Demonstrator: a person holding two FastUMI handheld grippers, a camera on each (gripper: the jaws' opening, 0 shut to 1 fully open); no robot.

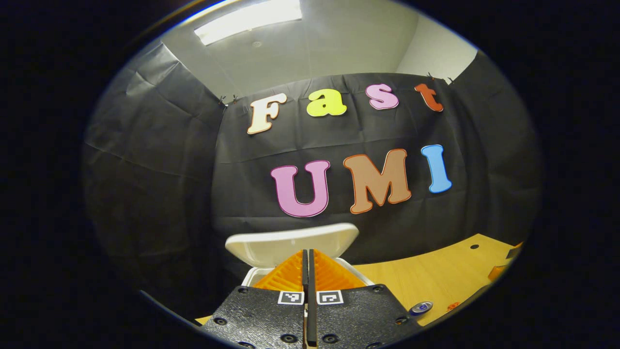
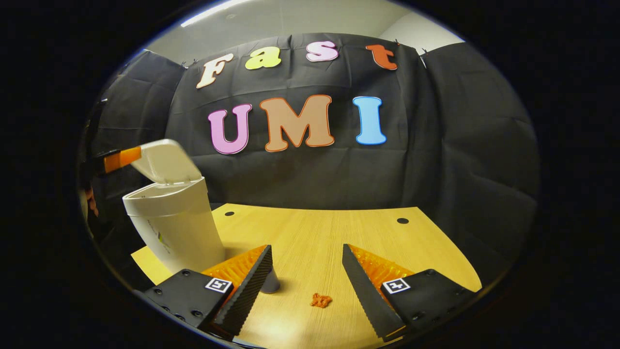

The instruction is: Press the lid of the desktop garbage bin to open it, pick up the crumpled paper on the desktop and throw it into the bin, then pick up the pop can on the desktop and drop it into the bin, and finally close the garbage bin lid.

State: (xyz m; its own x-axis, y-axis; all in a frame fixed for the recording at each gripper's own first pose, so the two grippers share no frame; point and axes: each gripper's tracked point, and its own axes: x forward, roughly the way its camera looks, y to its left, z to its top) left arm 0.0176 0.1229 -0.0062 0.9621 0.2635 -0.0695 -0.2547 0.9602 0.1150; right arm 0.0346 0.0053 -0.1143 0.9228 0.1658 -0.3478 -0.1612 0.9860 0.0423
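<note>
Bin [image 2: 174, 228] lid [image 2: 164, 162] up; my left jaws [image 1: 308, 271] pressed together, right jaws [image 2: 306, 271] spread over the paper [image 2: 320, 300]: lower squarely, pinch gently.

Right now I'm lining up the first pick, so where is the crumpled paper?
In the right gripper view the crumpled paper lies on the wooden desktop between the open fingers of the right hand-held gripper, right of the pop can and the open-lidded bin.
</note>
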